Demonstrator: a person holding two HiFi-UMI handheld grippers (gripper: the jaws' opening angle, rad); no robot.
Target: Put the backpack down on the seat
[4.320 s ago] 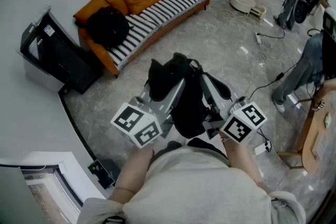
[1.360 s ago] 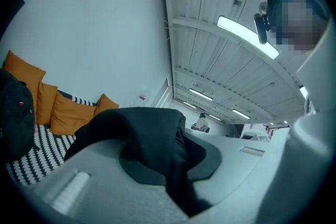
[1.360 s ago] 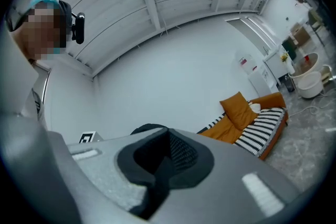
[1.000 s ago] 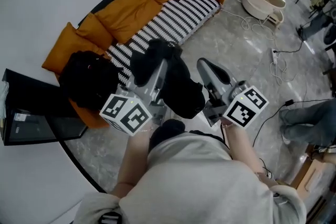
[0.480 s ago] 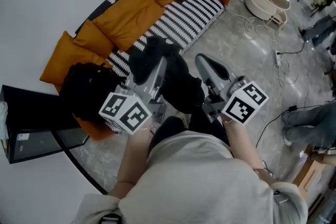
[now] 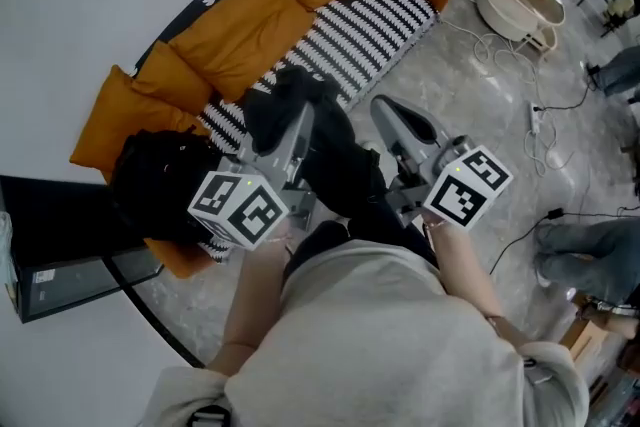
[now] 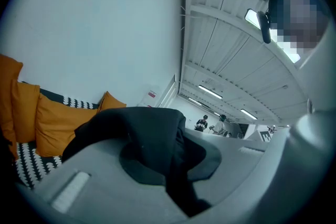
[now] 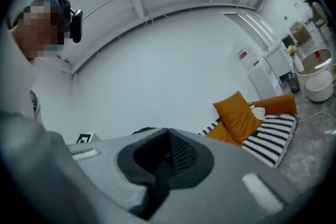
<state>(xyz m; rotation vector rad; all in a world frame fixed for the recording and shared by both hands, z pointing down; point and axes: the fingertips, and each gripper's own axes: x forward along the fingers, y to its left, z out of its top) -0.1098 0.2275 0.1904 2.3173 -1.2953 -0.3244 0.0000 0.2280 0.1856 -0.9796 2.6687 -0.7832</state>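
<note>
Black backpack (image 6: 345, 173) hangs (limp) near striped seat (image 6: 380, 15).

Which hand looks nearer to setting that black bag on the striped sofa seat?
Left, probably. Both grippers clamp the backpack, but the left gripper reaches the edge of the striped seat; the right gripper hangs over floor.

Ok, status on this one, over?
Left gripper and right gripper shut on black fabric backpack. Backpack aloft, not yet on black-and-white striped sofa seat. Second black bag on seat's left end.

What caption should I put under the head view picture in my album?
A person's left gripper and right gripper hold a black backpack in front of an orange sofa.
</note>
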